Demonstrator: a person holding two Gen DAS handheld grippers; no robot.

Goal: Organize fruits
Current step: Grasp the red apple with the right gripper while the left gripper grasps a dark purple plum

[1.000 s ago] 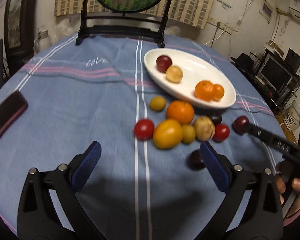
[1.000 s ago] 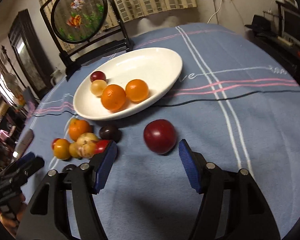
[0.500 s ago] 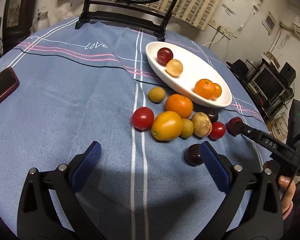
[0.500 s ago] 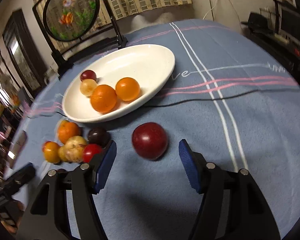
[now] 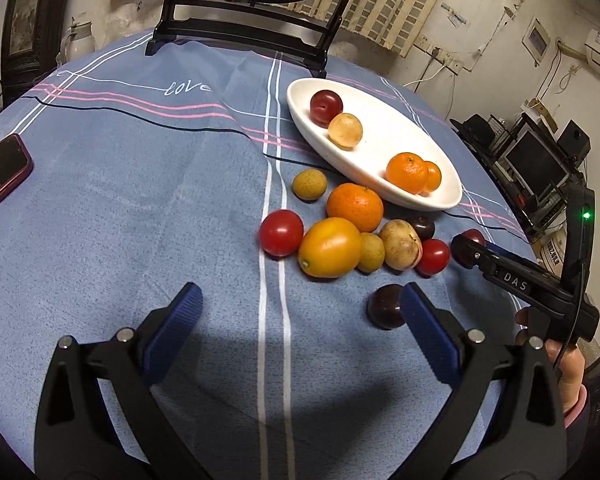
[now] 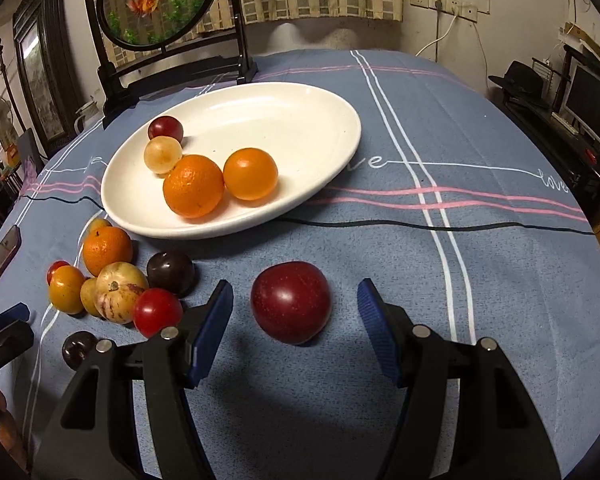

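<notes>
Between the blue pads of my right tongs (image 6: 296, 316) sits a big dark red plum (image 6: 291, 302), lying on the bench's blue cloth (image 6: 480, 280) with a gap to each pad; these tongs are spread wide and touch nothing. Just beyond the plum is the white oval plate (image 6: 300, 120), which holds two oranges (image 6: 194, 185), a pale round fruit (image 6: 163, 154) and a small red plum (image 6: 165, 128).

My left tongs (image 5: 300, 320) are spread too, hanging over bare cloth on the near side of the plate, with a small dark plum (image 5: 384, 306) just beside the right pad. Against the plate's near rim lies the loose heap: an orange (image 5: 355, 206), a yellow tomato (image 5: 330, 247), a red tomato (image 5: 281, 232), a tan speckled fruit (image 5: 400, 244), a small red tomato (image 5: 433, 257), another dark plum (image 5: 422, 227) and two small brownish fruits (image 5: 309, 184).

Writing I can read: "love" stitched in white on the cloth, left of the plate in the left view and right of it in the right view, and "DAS" on the arm of my right tongs as the left camera sees it. A phone in a red case (image 5: 0, 172) lies far left of the plate. Behind the plate stands a round goldfish screen (image 6: 156, 4) in a black frame.
</notes>
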